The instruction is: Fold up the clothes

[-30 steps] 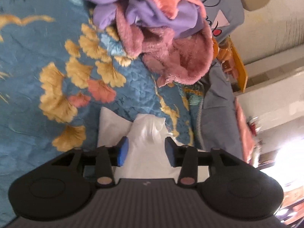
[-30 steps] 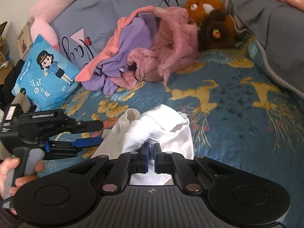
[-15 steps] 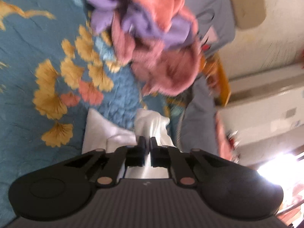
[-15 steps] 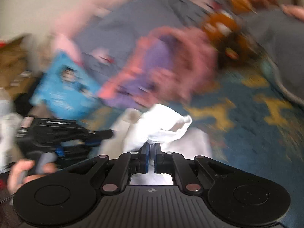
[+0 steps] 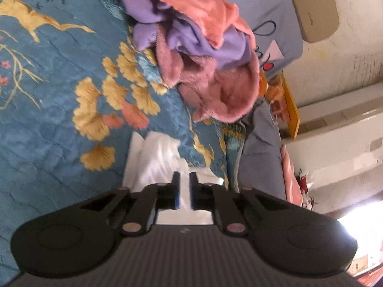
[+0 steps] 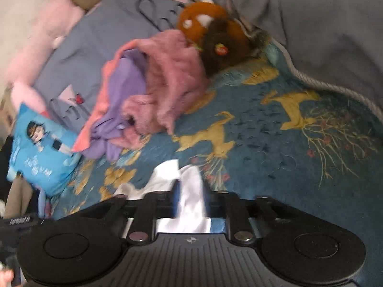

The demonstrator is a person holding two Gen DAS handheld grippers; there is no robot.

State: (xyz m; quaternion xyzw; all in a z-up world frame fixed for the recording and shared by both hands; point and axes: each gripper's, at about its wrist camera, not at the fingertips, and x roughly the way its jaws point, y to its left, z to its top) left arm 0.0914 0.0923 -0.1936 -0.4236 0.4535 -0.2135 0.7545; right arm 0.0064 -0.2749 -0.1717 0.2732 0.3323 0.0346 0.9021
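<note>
White garment (image 5: 158, 157) is lying on the blue bedspread (image 5: 52, 110), bunched directly under both tools; left gripper (image 5: 184, 186) is pinching a fold of it, jaws narrowly parted around the cloth; right gripper (image 6: 190, 191) is standing wider, white fabric (image 6: 191, 191) passing between its fingers, grip uncertain through blur; pile (image 6: 153, 86) of pink and purple clothes is sitting well apart behind; cushion (image 6: 40, 148) is lying beside it.

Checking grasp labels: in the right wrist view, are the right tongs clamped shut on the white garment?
No: the right tongs stand apart, and the white garment lies loosely in the wide gap between their fingers.
</note>
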